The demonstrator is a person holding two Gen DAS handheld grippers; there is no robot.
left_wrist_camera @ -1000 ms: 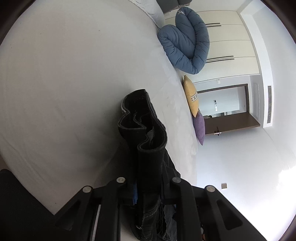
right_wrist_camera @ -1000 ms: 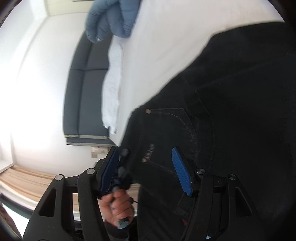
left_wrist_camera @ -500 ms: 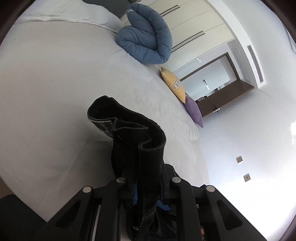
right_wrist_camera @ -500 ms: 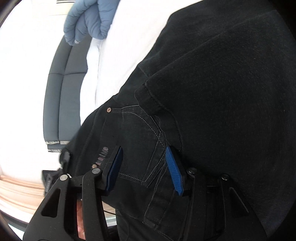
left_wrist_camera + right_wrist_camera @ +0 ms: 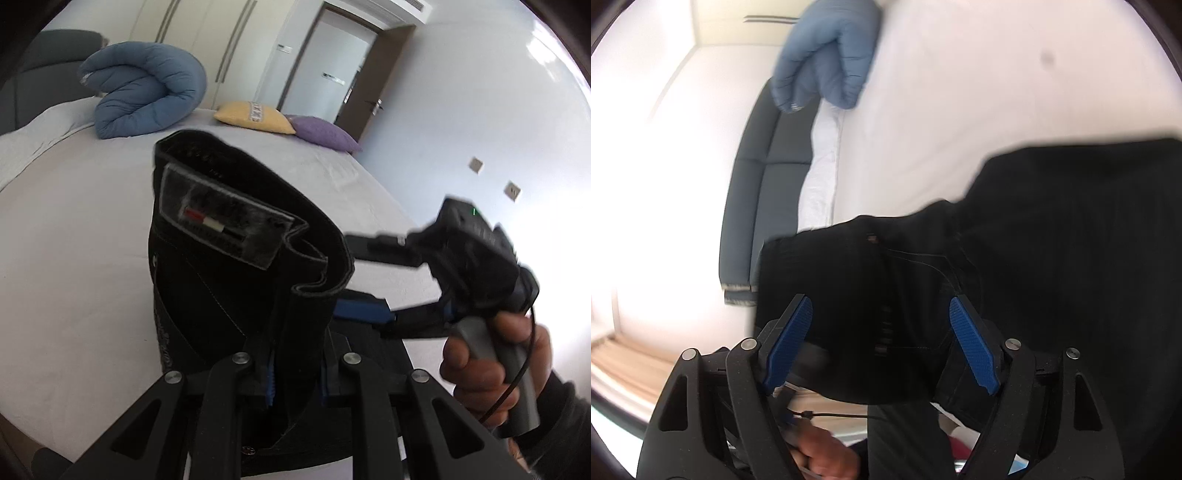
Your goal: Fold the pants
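Black pants (image 5: 229,273) are held up over the white bed (image 5: 74,221), waistband and inner label toward the left wrist camera. My left gripper (image 5: 295,380) is shut on the waistband, with cloth bunched between the blue pads. My right gripper (image 5: 882,343) is open, its blue pads (image 5: 971,350) standing either side of the pants (image 5: 1034,258) near the back pocket, not clamped. It also shows in the left wrist view (image 5: 369,280), held by a hand at the right, jaws apart beside the waistband.
A rolled blue duvet (image 5: 147,99) lies at the bed's far end, with a yellow pillow (image 5: 255,116) and a purple pillow (image 5: 325,134). A dark grey headboard (image 5: 757,184) is on the left. An open door (image 5: 332,74) stands behind.
My left gripper has swung round with the waistband, so the label faces the camera. My right gripper has opened wider and now shows in the left wrist view.
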